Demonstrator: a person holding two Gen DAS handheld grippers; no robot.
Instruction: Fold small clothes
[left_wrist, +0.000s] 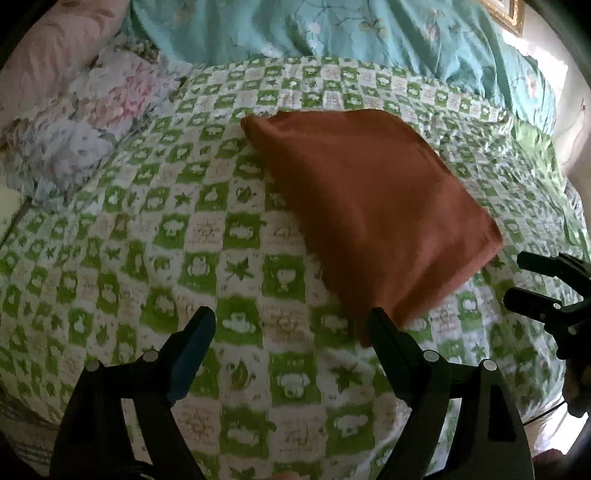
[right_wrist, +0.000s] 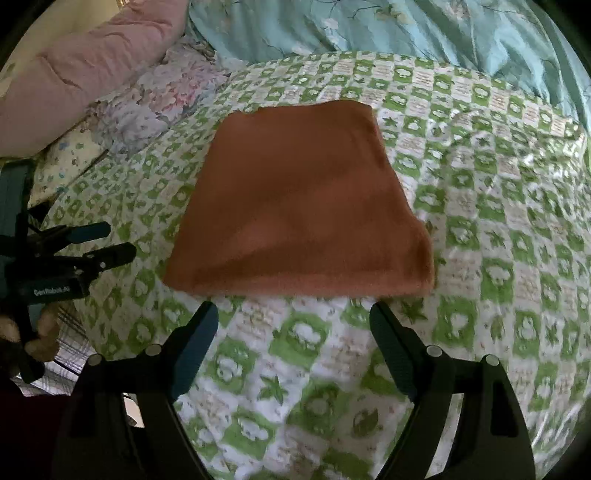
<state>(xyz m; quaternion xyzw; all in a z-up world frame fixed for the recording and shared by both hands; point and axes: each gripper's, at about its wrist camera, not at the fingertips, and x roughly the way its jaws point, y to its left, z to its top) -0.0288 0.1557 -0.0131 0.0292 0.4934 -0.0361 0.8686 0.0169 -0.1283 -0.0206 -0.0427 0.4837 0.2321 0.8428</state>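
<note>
Left gripper (left_wrist: 291, 328) spread wide, nothing btwn jaws; right gripper (right_wrist: 295, 321) likewise, just short of the folded rust cloth (right_wrist: 299, 218), which lies flat on the green-checked bedspread (right_wrist: 480, 229). Left gripper's far finger hides cloth's near corner; frames blurred.

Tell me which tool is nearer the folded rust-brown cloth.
Left, narrowly. The left tool has one open finger at the folded rust-brown cloth's near corner; the right tool hangs open just short of its near edge.
</note>
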